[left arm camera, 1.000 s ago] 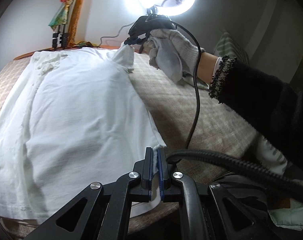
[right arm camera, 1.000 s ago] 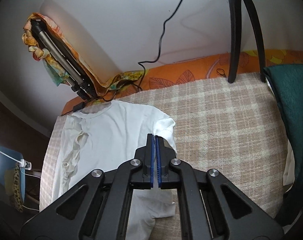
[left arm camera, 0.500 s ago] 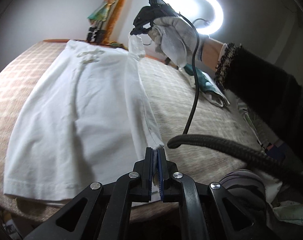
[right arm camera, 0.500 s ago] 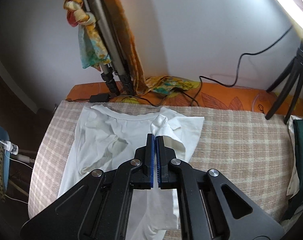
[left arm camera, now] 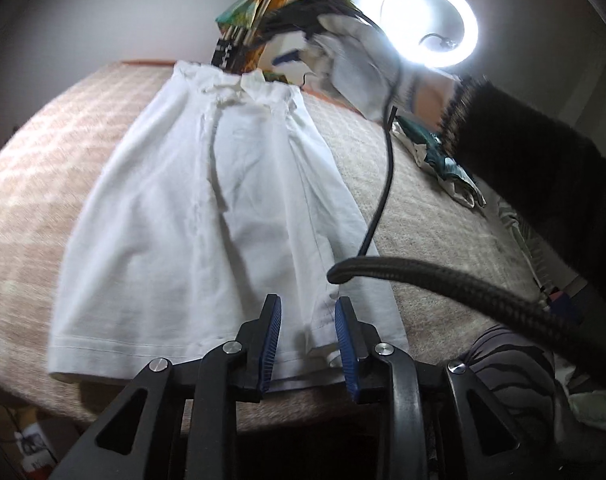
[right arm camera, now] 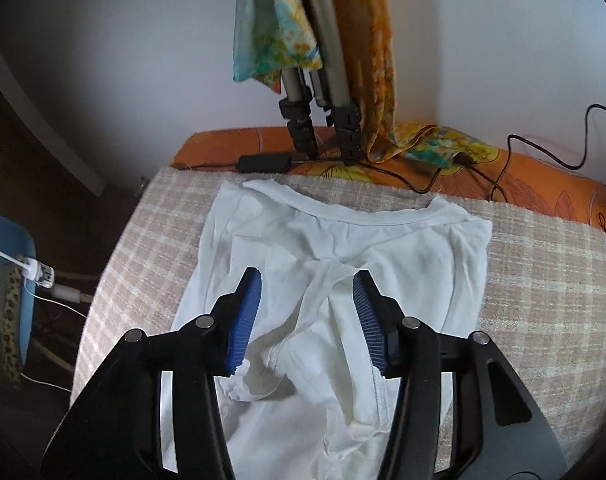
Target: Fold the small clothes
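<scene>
Both tongs released, left tongs (left arm camera: 307,334), right tongs (right arm camera: 307,312) spread above shirt (left arm camera: 207,216)

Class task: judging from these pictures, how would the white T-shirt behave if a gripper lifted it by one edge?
The white T-shirt probably droops limply: it lies creased and folded over itself. It looks thin, so likely light. Its rumpled sleeve suggests it bunches when pushed.

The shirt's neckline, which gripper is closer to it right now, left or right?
Right. The right gripper hangs open just short of the white shirt's neckline. The left gripper is open at the hem, the opposite end.
</scene>
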`<state>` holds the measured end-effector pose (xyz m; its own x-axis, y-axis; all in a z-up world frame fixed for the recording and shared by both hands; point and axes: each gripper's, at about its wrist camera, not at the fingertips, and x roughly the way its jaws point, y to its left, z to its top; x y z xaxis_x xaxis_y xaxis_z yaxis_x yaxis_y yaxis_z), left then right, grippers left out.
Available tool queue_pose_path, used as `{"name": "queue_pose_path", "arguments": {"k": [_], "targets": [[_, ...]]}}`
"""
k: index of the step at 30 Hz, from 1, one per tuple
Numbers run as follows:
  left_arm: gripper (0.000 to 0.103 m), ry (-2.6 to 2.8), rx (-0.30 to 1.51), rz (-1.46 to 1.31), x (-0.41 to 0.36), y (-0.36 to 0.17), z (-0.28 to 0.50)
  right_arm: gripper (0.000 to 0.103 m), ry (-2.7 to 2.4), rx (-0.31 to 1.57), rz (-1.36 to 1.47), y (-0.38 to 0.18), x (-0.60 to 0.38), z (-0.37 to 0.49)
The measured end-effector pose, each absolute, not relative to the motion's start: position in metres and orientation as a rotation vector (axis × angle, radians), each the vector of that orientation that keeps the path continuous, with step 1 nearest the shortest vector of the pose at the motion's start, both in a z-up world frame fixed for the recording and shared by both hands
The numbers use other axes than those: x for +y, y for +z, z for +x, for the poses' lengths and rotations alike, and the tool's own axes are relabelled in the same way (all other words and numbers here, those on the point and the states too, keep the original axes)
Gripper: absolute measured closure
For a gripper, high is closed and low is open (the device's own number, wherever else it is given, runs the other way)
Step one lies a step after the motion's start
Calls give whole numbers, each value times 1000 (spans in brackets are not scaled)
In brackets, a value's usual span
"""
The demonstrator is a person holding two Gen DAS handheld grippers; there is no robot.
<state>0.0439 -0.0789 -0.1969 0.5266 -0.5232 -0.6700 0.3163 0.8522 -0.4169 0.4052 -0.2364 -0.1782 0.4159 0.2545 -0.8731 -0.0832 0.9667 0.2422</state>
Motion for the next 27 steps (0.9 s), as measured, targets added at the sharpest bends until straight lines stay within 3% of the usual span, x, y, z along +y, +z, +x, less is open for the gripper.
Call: {"name": "queue_pose_path", "arguments": {"k": [8,16,27], "targets": [[77,-501,855,-235,-61,-185,28,52,211,1228,297,-196,-264,345],[76,-417,835,-237,-38,-176,9,52,352,1285,392,-225,-221,340],[63,-325,811,-166,4,-162,19,52,341,1152,338,-153,-236,255]]}}
